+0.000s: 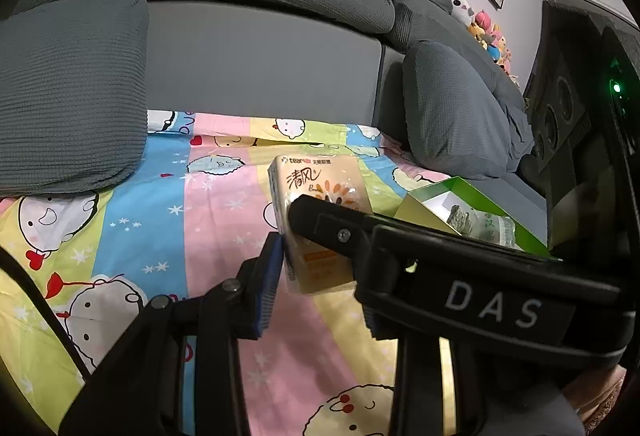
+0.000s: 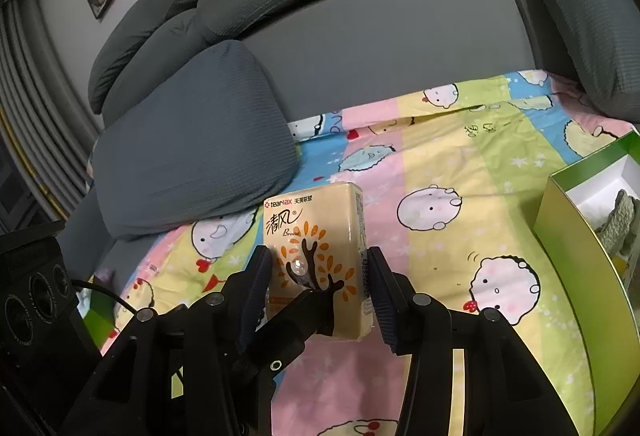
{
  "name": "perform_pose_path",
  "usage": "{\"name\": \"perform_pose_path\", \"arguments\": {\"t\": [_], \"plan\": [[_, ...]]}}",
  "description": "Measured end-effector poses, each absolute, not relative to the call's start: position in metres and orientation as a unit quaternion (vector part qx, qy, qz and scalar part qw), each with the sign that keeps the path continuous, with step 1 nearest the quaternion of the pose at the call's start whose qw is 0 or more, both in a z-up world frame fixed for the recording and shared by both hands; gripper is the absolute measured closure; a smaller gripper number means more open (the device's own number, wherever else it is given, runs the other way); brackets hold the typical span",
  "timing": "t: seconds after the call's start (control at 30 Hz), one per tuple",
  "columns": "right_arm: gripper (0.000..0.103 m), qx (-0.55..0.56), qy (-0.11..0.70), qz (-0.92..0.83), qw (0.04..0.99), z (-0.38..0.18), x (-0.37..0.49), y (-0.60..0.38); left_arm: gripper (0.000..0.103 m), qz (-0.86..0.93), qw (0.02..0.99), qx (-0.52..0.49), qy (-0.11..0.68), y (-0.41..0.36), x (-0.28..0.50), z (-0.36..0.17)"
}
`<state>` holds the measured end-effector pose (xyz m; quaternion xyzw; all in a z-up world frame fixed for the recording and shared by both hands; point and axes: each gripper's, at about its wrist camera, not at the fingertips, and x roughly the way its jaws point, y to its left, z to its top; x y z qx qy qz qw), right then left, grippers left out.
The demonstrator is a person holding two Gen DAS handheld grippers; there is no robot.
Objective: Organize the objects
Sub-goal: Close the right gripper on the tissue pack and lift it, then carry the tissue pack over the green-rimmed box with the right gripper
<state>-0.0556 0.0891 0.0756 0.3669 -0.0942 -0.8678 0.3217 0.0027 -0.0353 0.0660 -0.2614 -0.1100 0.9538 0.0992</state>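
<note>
A pale yellow tissue pack (image 2: 316, 256) sits over the cartoon-print sheet (image 2: 440, 204) spread on the grey sofa (image 2: 360, 36), and both tools are on it at once. The right hand-held gripper (image 2: 320, 288) has its two blue pads (image 2: 380, 296) spread wider than the pack, one at each long side; the left pad touches the wrapper, the right one sits just beside it. The left hand-held gripper (image 1: 316, 240) comes in across it: one blue pad (image 1: 272, 276) presses the pack's (image 1: 320, 204) side, the other black finger lies over its printed face, so it looks clamped on the pack. To the right, near the pack, a green box (image 1: 480, 212) stands open with a wrapped packet (image 1: 480, 224) inside. A grey cushion (image 2: 192, 144) rests on the sheet just behind the pack.
</note>
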Motion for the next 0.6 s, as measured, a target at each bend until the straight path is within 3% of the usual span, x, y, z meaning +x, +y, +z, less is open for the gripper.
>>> {"name": "perform_pose_path", "arguments": {"t": [0.6], "plan": [[0.053,0.350,-0.105,-0.874,0.320,0.0856,-0.0488,0.0900,0.070,0.958,0.101,-0.241,-0.116,-0.0372,0.0080,0.0726]]}}
